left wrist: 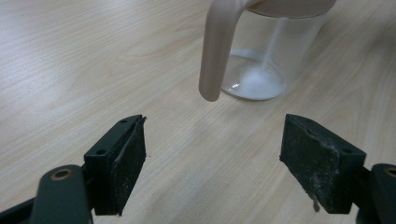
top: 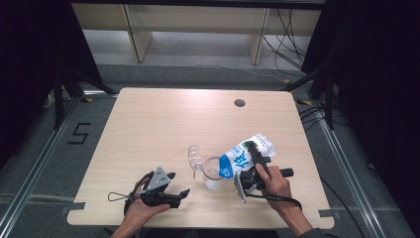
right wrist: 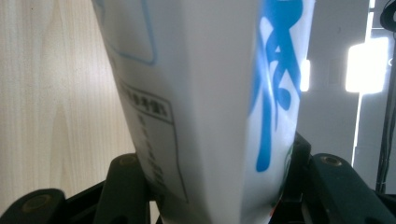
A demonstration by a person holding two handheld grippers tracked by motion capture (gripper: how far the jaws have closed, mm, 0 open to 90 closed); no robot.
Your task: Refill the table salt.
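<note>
My left gripper (top: 174, 186) rests low on the near part of the tabletop (top: 148, 124), jaws spread wide with nothing between them. In the left gripper view the bare wood shows between the two black pads (left wrist: 130, 158), and the beige handle (left wrist: 217, 46) of a clear plastic jug (left wrist: 275, 51) hangs just beyond them, apart from both pads.

My right gripper (top: 250, 171) is clamped on a white pouch with blue lettering (top: 245, 153); in the right gripper view both jaws press against the pouch's lower sides. The pouch is tilted, its lower end over the jug's mouth (top: 214, 168).

The jug stands upright between the two grippers. A thin layer of white granular material (left wrist: 254, 86) covers its bottom.

Beyond lies a round cable hole (top: 239, 103) near the far edge.
</note>
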